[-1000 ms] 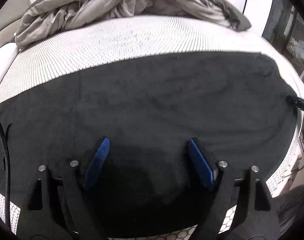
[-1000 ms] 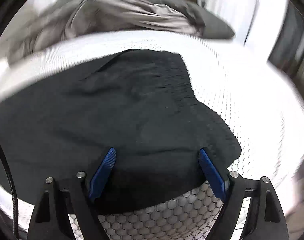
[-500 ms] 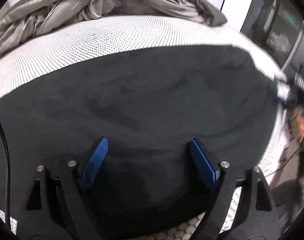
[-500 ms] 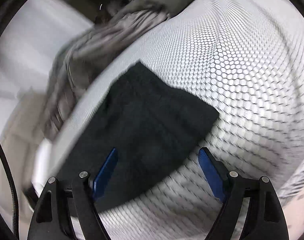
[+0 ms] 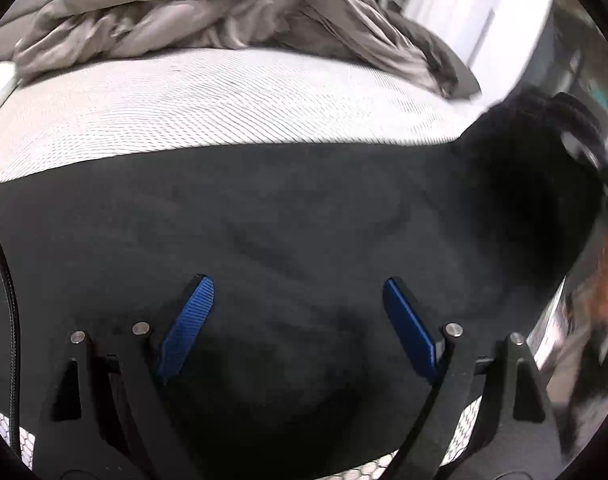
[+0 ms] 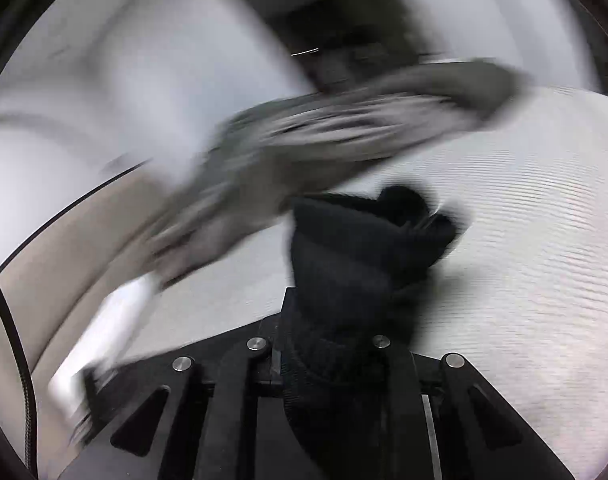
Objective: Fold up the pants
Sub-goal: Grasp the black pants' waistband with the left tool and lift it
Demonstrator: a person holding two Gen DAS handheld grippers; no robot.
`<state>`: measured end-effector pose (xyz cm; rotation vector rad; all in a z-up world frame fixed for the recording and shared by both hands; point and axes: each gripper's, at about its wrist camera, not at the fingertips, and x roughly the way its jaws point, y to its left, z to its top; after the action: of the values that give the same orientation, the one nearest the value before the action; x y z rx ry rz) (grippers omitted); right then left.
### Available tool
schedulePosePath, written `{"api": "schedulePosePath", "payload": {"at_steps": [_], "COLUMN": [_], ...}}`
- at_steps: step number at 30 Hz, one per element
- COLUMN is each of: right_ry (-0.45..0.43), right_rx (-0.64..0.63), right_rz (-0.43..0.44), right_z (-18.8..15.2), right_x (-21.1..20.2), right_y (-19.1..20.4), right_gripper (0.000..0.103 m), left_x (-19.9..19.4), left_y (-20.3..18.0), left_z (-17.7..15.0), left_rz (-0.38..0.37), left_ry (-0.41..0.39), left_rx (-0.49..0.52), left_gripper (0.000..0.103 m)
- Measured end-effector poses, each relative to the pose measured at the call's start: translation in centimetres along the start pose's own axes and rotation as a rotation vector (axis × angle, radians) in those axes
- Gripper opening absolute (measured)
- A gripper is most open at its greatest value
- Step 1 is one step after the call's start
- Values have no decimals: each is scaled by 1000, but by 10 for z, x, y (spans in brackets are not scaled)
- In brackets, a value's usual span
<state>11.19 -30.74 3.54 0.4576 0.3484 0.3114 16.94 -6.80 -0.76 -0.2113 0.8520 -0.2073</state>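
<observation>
- On the bed, left wrist view: the pants [image 5: 304, 220] lie flat, black, spread side to side across the white mattress [image 5: 184, 108]; long axis runs left-right in frame, w/ a grey blanket [image 5: 224, 12] bunched well behind them.
- Left gripper [image 5: 300, 328] hovers over the near part of the pants, jaws wide apart, blue pads [image 5: 188, 324] clear of the cloth, nothing pinched, so it's released.
- At the right edge of this view one end of the pants is lifted off the mattress into a dark hump; the right tool is there but too blurred to read.
- Right wrist view (heavy blur): right gripper [image 6: 324, 320] has just been closing, jaws now clenched on a bunch of the black pants [image 6: 356, 256], which stands up out of the fingers above the mattress [image 6: 524, 280].
- Relation that matters, imo: the held end sits at the right end of the long axis, the rest stretches away toward the left gripper. The fold prob. needs that end carried leftward along the axis, over the flat part.
- Right hand is the one on the cloth; the left is nearer the middle and free to pin it or grab.
</observation>
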Motion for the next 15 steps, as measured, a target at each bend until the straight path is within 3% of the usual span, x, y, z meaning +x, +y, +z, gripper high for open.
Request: {"api": "schedulePosePath", "payload": {"at_steps": [1,2,3,5,6,7,10,12,15], "right_ry": [62,114,200,379,427,445,390,314,267], "right_rx": [-42,-63,-82,-164,-232,-293,-293,-228,-158], "right_rz": [97,172,255,332,299,251,218,166,-11], "right_z": [-7,-15,-27,-55,-66,-72,-66,-56,-48], "right_x": [16,28,44,71,77,78,59,36,30], "right_y": [28,44,60,89,98,103,89,63,23], "right_gripper": [40,70,82,75,68,68,68,68,68], "left_x": [-3,-7,-9,-12,-13,-14,-16,-12,5], "left_y": [6,15,23,38,42,45,48,41,23], "left_z": [2,4,6,7,7,6,8,11,19], "left_rz": [1,6,17,43,45,42,-9,-117,-259], "left_ry": [-12,-24,-29,-29,-28,-30,-32,-18,44], "left_rx": [-26,-58,-89,-141,-148,-154,-163,-165,-156], "left_gripper": [85,85,85,85,85,85,78,72,63]}}
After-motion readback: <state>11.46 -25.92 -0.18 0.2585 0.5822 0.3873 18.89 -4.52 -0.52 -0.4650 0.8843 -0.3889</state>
